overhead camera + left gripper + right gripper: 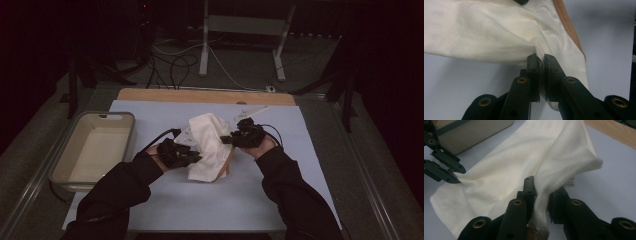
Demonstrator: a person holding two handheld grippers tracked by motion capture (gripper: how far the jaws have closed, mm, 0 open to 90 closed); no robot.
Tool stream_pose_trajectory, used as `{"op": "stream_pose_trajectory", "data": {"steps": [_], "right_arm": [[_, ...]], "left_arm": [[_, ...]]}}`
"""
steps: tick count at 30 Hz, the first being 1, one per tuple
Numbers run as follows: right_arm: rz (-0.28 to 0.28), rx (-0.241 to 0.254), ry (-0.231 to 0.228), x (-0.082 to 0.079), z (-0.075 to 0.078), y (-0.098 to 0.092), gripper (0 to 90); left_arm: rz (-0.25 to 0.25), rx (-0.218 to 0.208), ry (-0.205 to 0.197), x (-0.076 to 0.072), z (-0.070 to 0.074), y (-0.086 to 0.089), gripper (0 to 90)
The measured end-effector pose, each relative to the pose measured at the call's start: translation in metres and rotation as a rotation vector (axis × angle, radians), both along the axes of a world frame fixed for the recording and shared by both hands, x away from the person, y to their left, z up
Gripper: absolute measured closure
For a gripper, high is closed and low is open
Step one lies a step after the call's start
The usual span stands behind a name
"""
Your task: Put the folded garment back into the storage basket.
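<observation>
Both tools, left (541,61) and right (541,195), pinch the cream cloth (506,175); its label (569,182) is unreadable.

Both forearms wear black long sleeves (120,185), loose and creased. Each hand carries a black gripper — the left gripper (541,61) and right gripper (541,192) share matte, angular linkage arms pinned with brass-coloured rivets. A black cable (157,137) trails from the left one — thin and looping.
</observation>
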State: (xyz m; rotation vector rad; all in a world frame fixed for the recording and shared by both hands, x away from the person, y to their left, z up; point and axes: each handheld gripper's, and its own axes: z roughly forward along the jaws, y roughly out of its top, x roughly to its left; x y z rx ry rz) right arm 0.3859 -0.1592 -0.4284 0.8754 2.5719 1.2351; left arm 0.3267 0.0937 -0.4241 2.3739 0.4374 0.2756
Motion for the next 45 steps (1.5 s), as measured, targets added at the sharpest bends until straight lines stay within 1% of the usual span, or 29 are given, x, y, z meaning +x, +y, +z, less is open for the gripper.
{"op": "stream_pose_trajectory", "data": {"steps": [8, 14, 17, 18, 19, 20, 29, 34, 39, 41, 42, 43, 45], "right_arm": [[0.022, 0.009, -0.012, 0.001, 0.007, 0.016, 78.4], [0.040, 0.024, -0.011, 0.001, 0.010, 0.029, 78.4], [0.052, 0.020, -0.009, 0.003, 0.011, 0.037, 78.4], [0.052, 0.020, -0.009, 0.003, 0.011, 0.037, 78.4], [0.054, 0.020, -0.007, 0.003, 0.012, 0.038, 78.4], [0.061, 0.025, -0.009, 0.003, 0.014, 0.044, 78.4], [0.089, 0.023, -0.020, 0.006, 0.022, 0.067, 78.4], [0.099, 0.026, -0.025, 0.007, 0.027, 0.079, 78.4], [0.111, 0.026, -0.033, 0.007, 0.030, 0.092, 78.4], [0.111, 0.037, -0.032, 0.008, 0.032, 0.097, 78.4], [0.111, 0.037, -0.032, 0.008, 0.032, 0.097, 78.4], [0.114, 0.036, -0.036, 0.008, 0.032, 0.100, 78.4], [0.122, 0.038, -0.042, 0.007, 0.034, 0.108, 78.4]], "left_arm": [[0.005, 0.013, -0.015, -0.003, 0.009, 0.015, 85.1], [0.019, 0.007, -0.018, -0.006, 0.011, 0.030, 85.0], [0.023, 0.013, -0.019, -0.007, 0.012, 0.036, 85.1], [0.023, 0.013, -0.019, -0.007, 0.012, 0.036, 85.1], [0.030, 0.012, -0.018, -0.008, 0.013, 0.040, 85.1], [0.031, 0.017, -0.019, -0.008, 0.014, 0.042, 85.1], [0.060, 0.019, -0.019, -0.009, 0.021, 0.062, 85.1], [0.074, 0.025, -0.028, -0.010, 0.025, 0.073, 85.1], [0.102, 0.019, -0.028, -0.010, 0.028, 0.085, 85.1], [0.114, 0.015, -0.030, -0.011, 0.029, 0.090, 85.0], [0.114, 0.015, -0.030, -0.011, 0.029, 0.090, 85.1], [0.117, 0.020, -0.032, -0.011, 0.031, 0.095, 85.1], [0.130, 0.017, -0.036, -0.012, 0.032, 0.100, 85.1]]}}
